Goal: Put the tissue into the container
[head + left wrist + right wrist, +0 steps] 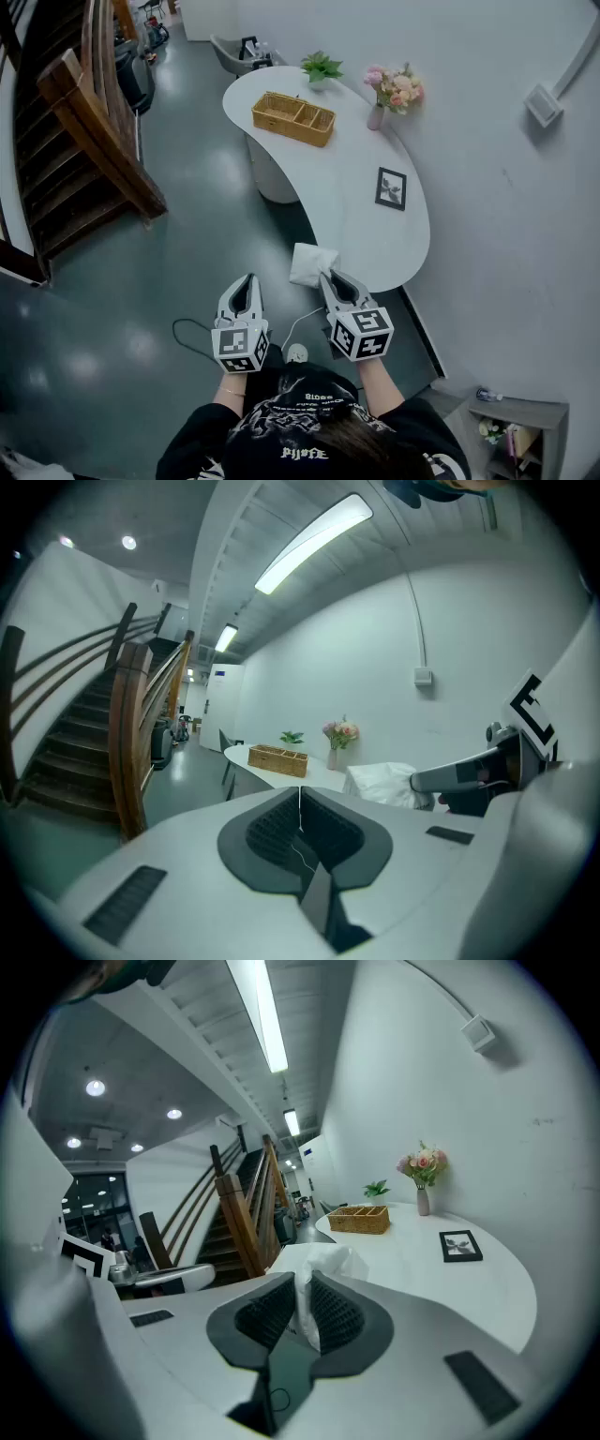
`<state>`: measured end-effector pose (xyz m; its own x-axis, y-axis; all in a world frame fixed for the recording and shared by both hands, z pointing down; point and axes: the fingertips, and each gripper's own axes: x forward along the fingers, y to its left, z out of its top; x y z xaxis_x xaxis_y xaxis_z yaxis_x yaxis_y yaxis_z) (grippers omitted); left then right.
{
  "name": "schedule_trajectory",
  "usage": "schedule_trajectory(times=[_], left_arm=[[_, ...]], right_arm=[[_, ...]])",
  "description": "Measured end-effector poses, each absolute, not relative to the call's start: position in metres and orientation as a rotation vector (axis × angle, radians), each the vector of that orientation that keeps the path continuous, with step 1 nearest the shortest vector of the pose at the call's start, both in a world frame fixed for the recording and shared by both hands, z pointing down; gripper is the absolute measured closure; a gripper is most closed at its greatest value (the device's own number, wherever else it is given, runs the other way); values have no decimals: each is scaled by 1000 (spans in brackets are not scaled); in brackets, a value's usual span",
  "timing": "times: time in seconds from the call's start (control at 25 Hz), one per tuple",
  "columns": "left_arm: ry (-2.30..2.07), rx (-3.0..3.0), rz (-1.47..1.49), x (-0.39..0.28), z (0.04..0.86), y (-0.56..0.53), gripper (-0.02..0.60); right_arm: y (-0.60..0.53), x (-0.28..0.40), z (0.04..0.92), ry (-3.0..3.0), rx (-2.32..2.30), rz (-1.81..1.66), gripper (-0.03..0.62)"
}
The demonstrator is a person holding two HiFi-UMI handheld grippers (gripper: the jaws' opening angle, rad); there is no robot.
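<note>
A white tissue (311,263) hangs at the near end of the white table (412,234), pinched between the pads of my right gripper (327,274). In the right gripper view the tissue (314,1283) bunches up between the shut jaws. My left gripper (246,282) hovers beside it over the floor, jaws shut with nothing in them; in its own view the pads (300,827) meet. The wicker container (292,117), split into compartments, stands at the far end of the table. From the left gripper view the tissue (380,783) and the right gripper's jaw show at right.
A framed picture (391,187) lies mid-table. A vase of pink flowers (394,92) and a small green plant (321,66) stand beyond the basket. A wooden staircase (84,141) rises at left. A cable (197,333) trails on the floor.
</note>
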<state>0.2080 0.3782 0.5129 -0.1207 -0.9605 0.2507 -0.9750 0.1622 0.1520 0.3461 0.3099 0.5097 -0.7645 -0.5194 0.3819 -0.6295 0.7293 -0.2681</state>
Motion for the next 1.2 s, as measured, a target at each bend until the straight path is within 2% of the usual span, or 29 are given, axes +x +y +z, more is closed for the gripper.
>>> schedule_trajectory(times=[0.6,1.2], left_arm=[[-2087,1923,48,140,512,350,555],[-2025,1953,54,51,524,320,555]], right_arm=[[285,290,507,-2603,1048,662,517],[254,202,507,-2621,1105,656,517]])
